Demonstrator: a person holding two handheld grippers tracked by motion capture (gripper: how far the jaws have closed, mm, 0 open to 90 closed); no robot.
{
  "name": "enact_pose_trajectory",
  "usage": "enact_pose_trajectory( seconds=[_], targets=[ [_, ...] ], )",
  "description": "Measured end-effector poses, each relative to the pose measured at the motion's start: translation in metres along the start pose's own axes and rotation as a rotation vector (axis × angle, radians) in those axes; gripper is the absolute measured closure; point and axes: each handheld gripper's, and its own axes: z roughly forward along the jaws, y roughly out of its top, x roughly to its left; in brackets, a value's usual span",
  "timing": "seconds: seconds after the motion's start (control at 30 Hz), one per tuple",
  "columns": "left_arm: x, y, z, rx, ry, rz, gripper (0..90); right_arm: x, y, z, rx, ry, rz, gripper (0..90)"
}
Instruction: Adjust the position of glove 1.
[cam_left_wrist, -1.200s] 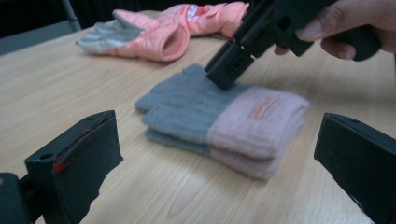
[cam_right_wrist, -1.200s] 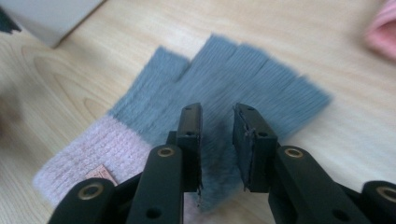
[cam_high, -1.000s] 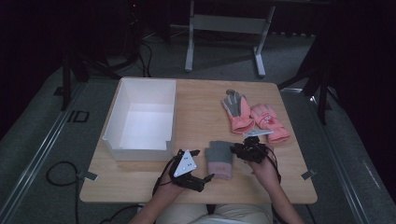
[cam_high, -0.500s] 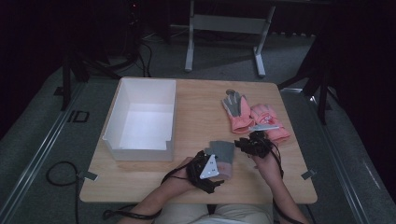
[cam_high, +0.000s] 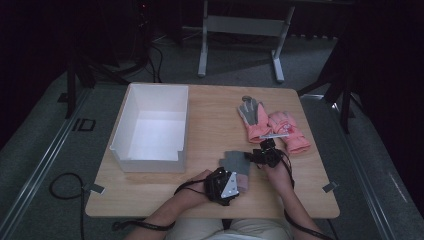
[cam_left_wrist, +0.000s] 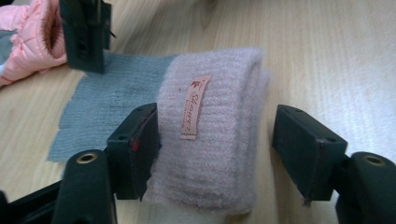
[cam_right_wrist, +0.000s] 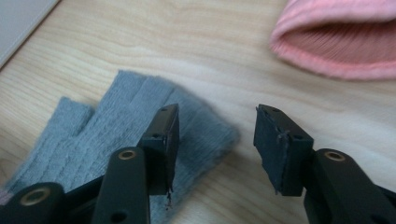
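A knit glove with grey fingers (cam_high: 233, 161) and a pale pink cuff (cam_left_wrist: 210, 135) lies flat near the table's front edge. My left gripper (cam_high: 234, 184) straddles the cuff. Its jaws have just been closing: in the left gripper view (cam_left_wrist: 215, 154) the left pad touches the wool and the right pad still stands off it. My right gripper (cam_high: 262, 156) hangs low over the glove's finger end. In the right gripper view (cam_right_wrist: 215, 149) its jaws have just been opening, with one jaw over the grey knit (cam_right_wrist: 116, 126) and the other over bare wood.
Two pink and grey gloves (cam_high: 272, 127) lie at the right behind my right gripper; one pink cuff (cam_right_wrist: 336, 42) is close ahead of it. A white open box (cam_high: 150, 125) stands at the left. Bare table (cam_high: 210, 115) lies between them.
My left gripper has slid right, from beside the glove onto its cuff, and narrowed. The right gripper has dropped slightly toward the grey fingers and its jaws have spread.
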Motion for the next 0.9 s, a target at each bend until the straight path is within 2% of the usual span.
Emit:
enact_pose_trajectory(
  seconds=[0.1, 0.23, 0.33, 0.4, 0.47, 0.5, 0.57, 0.73, 0.8, 0.83, 0.9],
  targets=[
    [0.000, 0.000, 0.002, 0.006, 0.018, 0.004, 35.9, 0.001, -0.003, 0.004, 0.009, 0.001, 0.019, 47.7],
    [0.003, 0.001, 0.002, 0.022, 0.013, 0.025, 47.7, 0.002, -0.003, 0.006, 0.017, 0.006, 0.031, 46.6],
    [0.014, -0.002, -0.001, -0.006, -0.041, -0.025, 60.0, 0.003, -0.003, 0.006, 0.023, 0.040, 0.044, 50.4],
    [0.020, -0.004, -0.001, -0.014, -0.075, -0.032, 64.8, 0.006, -0.004, 0.008, 0.018, 0.068, 0.030, 50.0],
    [0.025, -0.005, 0.000, -0.020, -0.102, -0.038, 66.2, 0.009, -0.004, 0.010, 0.017, 0.076, 0.012, 51.3],
    [0.027, -0.005, 0.000, -0.022, -0.117, -0.043, 66.8, 0.010, -0.003, 0.010, 0.022, 0.089, 0.020, 55.6],
    [0.032, -0.007, 0.000, -0.030, -0.147, -0.054, 67.4, 0.009, -0.003, 0.013, 0.036, 0.163, 0.045, 59.7],
    [0.037, -0.009, 0.001, -0.044, -0.181, -0.072, 68.3, 0.010, 0.001, 0.022, 0.057, 0.273, 0.079, 62.5],
    [0.038, -0.009, 0.001, -0.041, -0.187, -0.078, 68.6, 0.012, 0.001, 0.024, 0.059, 0.285, 0.082, 62.8],
    [0.039, -0.009, 0.000, -0.037, -0.193, -0.082, 68.8, 0.019, 0.003, 0.027, 0.057, 0.278, 0.051, 62.8],
    [0.041, -0.010, 0.000, -0.037, -0.199, -0.089, 69.0, 0.023, 0.007, 0.031, 0.064, 0.284, 0.042, 62.7]
  ],
)
